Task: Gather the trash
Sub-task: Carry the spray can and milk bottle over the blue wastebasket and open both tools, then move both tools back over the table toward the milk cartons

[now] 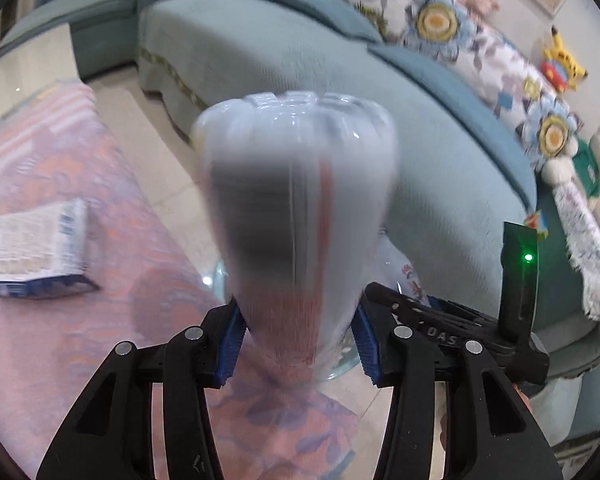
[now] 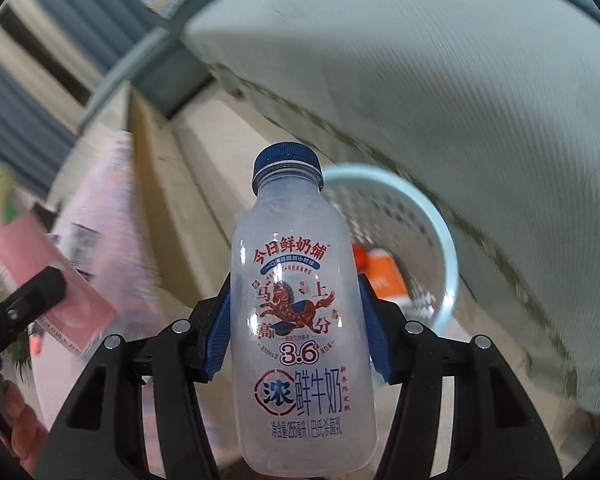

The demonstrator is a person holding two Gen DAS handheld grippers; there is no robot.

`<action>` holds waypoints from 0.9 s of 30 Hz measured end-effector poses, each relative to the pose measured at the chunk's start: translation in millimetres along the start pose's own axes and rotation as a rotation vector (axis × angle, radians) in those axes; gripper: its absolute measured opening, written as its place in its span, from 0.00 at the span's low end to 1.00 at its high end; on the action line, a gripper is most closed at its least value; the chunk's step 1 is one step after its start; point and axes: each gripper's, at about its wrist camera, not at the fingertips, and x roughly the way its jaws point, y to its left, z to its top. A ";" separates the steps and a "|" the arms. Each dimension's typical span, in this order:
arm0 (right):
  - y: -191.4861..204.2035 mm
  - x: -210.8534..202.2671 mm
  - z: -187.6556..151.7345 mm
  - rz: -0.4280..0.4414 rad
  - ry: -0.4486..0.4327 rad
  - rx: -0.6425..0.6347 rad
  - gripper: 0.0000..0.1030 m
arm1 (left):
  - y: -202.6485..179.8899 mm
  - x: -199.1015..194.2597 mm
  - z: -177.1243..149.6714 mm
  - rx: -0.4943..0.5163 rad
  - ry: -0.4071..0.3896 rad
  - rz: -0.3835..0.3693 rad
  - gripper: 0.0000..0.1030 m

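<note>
Right wrist view showed the right tongs (image 2: 296, 332) clenched on a milk bottle (image 2: 300, 320), above a basket (image 2: 446, 240) on the floor. Left tongs (image 1: 298, 344) gripped a blurred bottle (image 1: 296, 208) beside the sofa (image 1: 440, 184).

A pale teal sofa (image 1: 292, 60) curved across the far side of the room. Floral cushions (image 1: 440, 28) and plush toys (image 1: 562, 64) lined its back at right. Cream floor tiles (image 1: 148, 152) lay beneath, beside a pink patterned table covering (image 1: 80, 320) at near left.

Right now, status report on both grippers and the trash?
Left gripper shut on blurred plastic bottle. Right gripper shut on blue-capped milk bottle. Pale blue perforated bin ahead, path open.
</note>
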 end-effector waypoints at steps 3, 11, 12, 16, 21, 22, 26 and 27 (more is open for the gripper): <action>-19.2 23.1 -6.6 -0.023 0.048 0.035 0.52 | -2.1 27.5 -3.8 0.007 0.052 -0.004 0.45; -42.2 60.1 -15.2 -0.071 0.124 0.103 0.52 | -6.2 62.0 -10.3 0.032 0.123 0.008 0.45; -42.8 61.9 -15.2 -0.074 0.129 0.110 0.53 | -6.8 66.9 -11.7 0.035 0.137 0.012 0.45; -48.9 65.5 -16.3 -0.090 0.137 0.142 0.53 | -4.2 68.3 -12.7 0.030 0.150 0.010 0.49; -53.0 55.5 -13.1 -0.077 0.115 0.148 0.61 | -1.7 49.5 -12.4 0.038 0.108 0.012 0.57; -50.6 50.2 -13.2 -0.071 0.106 0.139 0.61 | -0.6 44.9 -12.4 0.034 0.101 0.010 0.57; -34.1 29.7 -15.1 -0.080 0.071 0.082 0.61 | 4.0 22.2 -16.5 0.018 0.065 -0.006 0.57; -28.6 24.4 -16.2 -0.082 0.060 0.063 0.61 | 4.4 16.9 -18.0 0.016 0.056 -0.007 0.57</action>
